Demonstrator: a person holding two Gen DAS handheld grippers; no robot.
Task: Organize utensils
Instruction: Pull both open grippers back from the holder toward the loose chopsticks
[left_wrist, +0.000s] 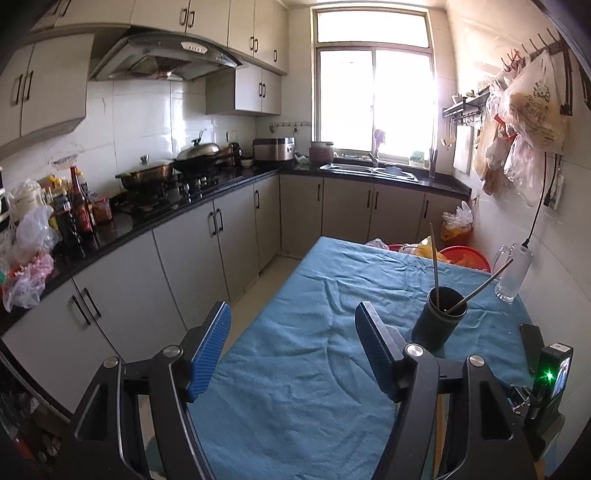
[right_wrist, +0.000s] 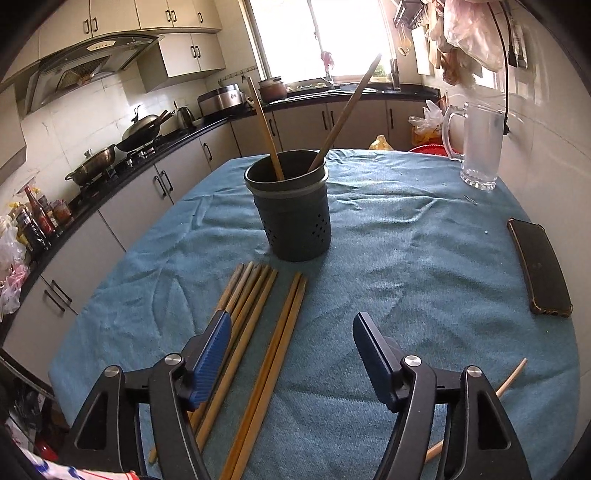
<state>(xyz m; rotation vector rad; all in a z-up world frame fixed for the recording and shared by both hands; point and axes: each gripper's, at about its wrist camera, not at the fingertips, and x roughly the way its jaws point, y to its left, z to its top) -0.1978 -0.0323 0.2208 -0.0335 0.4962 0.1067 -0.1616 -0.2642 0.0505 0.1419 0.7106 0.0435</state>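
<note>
**Chopsticks wait on blue cloth as 2 grippers hang open**

In a narrow kitchen, a dark utensil holder (right_wrist: 291, 206) stands upright on a counter (right_wrist: 406, 258) draped in a wrinkled blue cloth. 2 chopsticks (right_wrist: 341, 114) already lean inside it, tips angled apart toward the bright window. In front of the holder, the loose chopsticks (right_wrist: 258, 332) lie flat on the cloth in 2 bunches, a wider bundle on the left and a pair just beside it on the right, all pointing roughly toward the holder. 1 stray chopstick (right_wrist: 511, 378) lies apart at the lower right, partly hidden behind the gripper frame.

The right gripper (right_wrist: 291, 354) hovers low over the near ends of the bundles, its blue-padded fingers (right_wrist: 210, 358) spread wide with nothing between the pads; the left finger overlaps the wider bundle in view, though whether it touches cannot be told. The left gripper (left_wrist: 291, 343) hangs over bare cloth to the left of the holder (left_wrist: 439, 317), fingers likewise apart and empty.

A clear glass mug (right_wrist: 478, 147) stands at the far right edge of the counter, and a dark phone (right_wrist: 539, 269) lies flat nearer the right side.
</note>
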